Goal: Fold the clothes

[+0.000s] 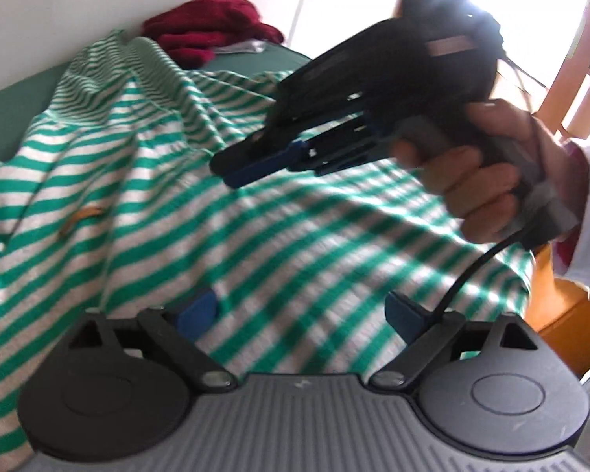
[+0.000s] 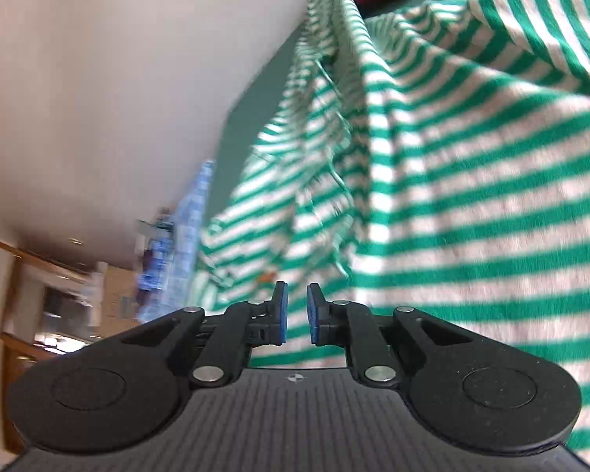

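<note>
Both grippers hover above the striped shirt point(image 1: 224, 212): left fingers point(image 1: 198, 308) wide apart, right fingers point(image 2: 281, 312) narrowly apart, empty. Wrinkles toward twelve o'clock could fold in crooked.

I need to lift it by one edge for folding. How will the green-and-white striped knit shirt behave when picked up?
The green-and-white striped knit shirt will probably hang floppy: it already lies in soft ridges and creases. It looks light and thin, so it likely bunches rather than slides when pushed across the dark green surface.

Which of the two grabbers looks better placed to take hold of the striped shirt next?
Probably left. The left gripper has its jaws spread wide right over the striped shirt, while the right gripper hovers above it, nearly closed and empty.
</note>
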A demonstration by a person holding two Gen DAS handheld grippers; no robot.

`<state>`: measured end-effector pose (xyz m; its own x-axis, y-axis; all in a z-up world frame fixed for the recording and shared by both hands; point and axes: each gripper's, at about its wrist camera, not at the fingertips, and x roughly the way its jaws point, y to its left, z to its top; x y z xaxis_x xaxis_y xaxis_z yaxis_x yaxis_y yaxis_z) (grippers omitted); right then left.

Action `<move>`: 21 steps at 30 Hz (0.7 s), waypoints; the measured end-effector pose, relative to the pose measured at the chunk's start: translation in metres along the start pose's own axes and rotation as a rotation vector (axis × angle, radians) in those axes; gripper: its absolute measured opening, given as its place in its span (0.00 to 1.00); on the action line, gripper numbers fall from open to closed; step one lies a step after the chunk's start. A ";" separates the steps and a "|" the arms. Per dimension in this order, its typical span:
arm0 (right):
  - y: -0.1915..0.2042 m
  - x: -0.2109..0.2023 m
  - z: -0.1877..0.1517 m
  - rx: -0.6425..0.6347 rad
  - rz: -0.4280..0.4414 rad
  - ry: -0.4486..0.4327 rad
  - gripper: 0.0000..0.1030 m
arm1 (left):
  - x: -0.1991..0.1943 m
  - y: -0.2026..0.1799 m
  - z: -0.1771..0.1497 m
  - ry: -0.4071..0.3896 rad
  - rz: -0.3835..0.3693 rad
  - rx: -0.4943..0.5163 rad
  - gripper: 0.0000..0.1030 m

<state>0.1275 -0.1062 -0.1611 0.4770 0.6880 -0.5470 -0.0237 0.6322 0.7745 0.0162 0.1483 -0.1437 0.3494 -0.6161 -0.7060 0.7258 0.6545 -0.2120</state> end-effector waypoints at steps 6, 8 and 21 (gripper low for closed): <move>-0.026 -0.031 -0.020 0.116 -0.082 -0.099 0.10 | -0.019 -0.017 -0.024 0.021 0.000 0.029 0.91; -0.022 -0.045 -0.033 0.071 -0.070 -0.078 0.20 | -0.028 -0.024 -0.034 0.026 0.014 0.022 0.94; -0.039 -0.144 -0.104 -0.176 -0.268 -0.071 0.00 | -0.066 -0.105 -0.081 0.033 0.196 -0.010 0.89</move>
<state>-0.0314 -0.1926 -0.1457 0.5464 0.4663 -0.6957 -0.0374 0.8434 0.5359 -0.1313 0.1553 -0.1297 0.4636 -0.4616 -0.7564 0.6398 0.7649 -0.0746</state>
